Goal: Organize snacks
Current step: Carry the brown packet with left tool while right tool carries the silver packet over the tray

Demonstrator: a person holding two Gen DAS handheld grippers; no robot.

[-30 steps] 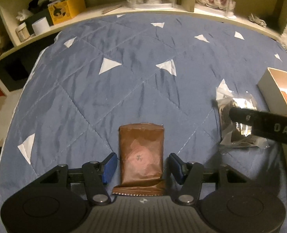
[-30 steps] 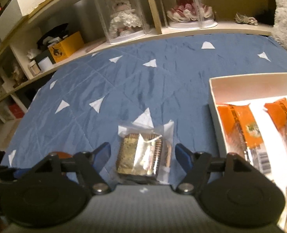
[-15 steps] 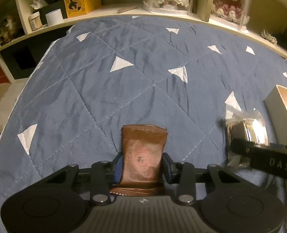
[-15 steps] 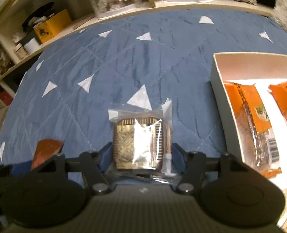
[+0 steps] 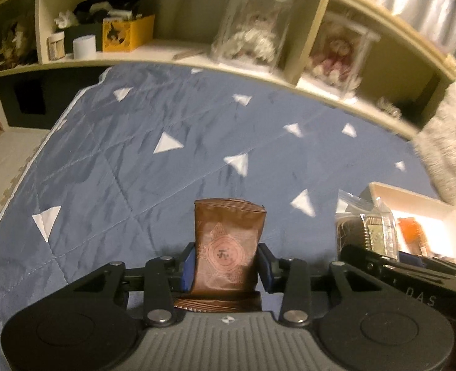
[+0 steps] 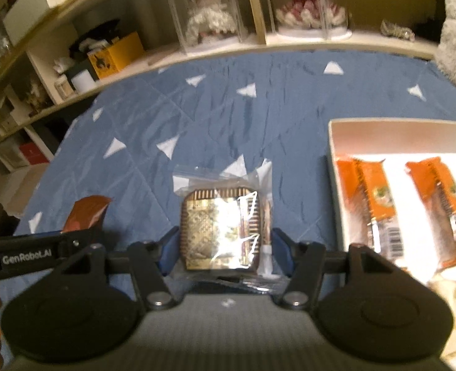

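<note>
The lower end of the brown snack packet (image 5: 226,250) is hidden behind the body of the left gripper (image 5: 226,267). The jaws are pressed against both sides of the packet and hold it upright above the blue quilt (image 5: 120,160). In the right wrist view, the right gripper (image 6: 225,252) is clamped on a clear bag with a gold snack (image 6: 220,232) inside; reflections on the plastic make the contents hard to read. The white box (image 6: 331,154) is cut off at the right edge of the picture and lies on the quilt, near the bag. Two orange packets (image 6: 370,198) lie in it. Behind the quilt stands a pale shelf (image 6: 289,46) with dolls in clear cases (image 6: 209,15) and a yellow box (image 6: 116,52), all blurred. The room is dim.
</note>
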